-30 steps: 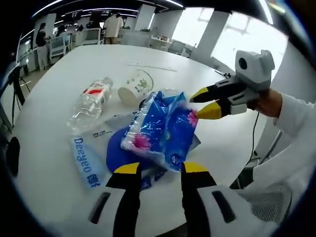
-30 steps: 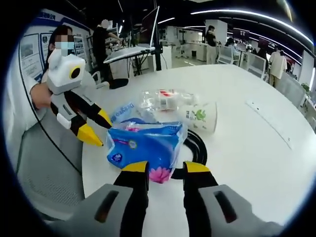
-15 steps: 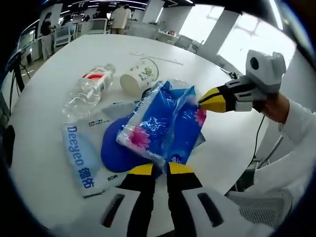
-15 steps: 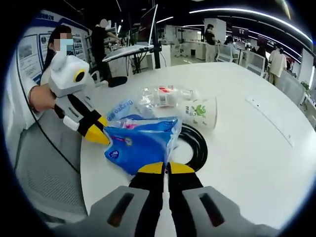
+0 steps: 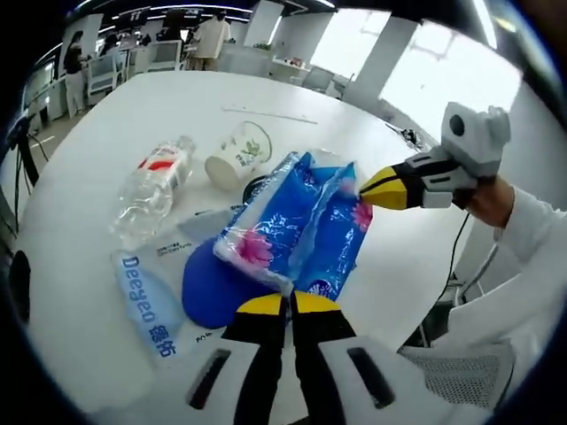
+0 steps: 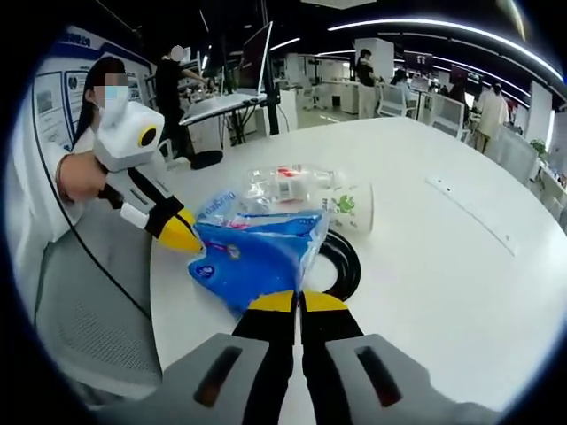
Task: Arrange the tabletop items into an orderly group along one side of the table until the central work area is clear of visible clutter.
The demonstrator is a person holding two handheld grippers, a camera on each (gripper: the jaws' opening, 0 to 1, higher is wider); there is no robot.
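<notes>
Beside tissue pack [image 5: 297, 232], "Deeyeo" packet [image 5: 146, 299]

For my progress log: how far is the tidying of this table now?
Nothing is grouped yet. Both tools, left and right, pinch the blue plastic tissue pack. The clear plastic bottle, tipped paper cup and black ring remain mid-table.

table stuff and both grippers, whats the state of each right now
tissue pack: lifted off the table, pinched at both ends
left gripper: shut on the pack's end
right gripper: shut on the opposite end
water bottle: lying on its side, looks empty
paper cup: tipped on its side
wipes packet: lying flat
black ring: flat on the table
</notes>
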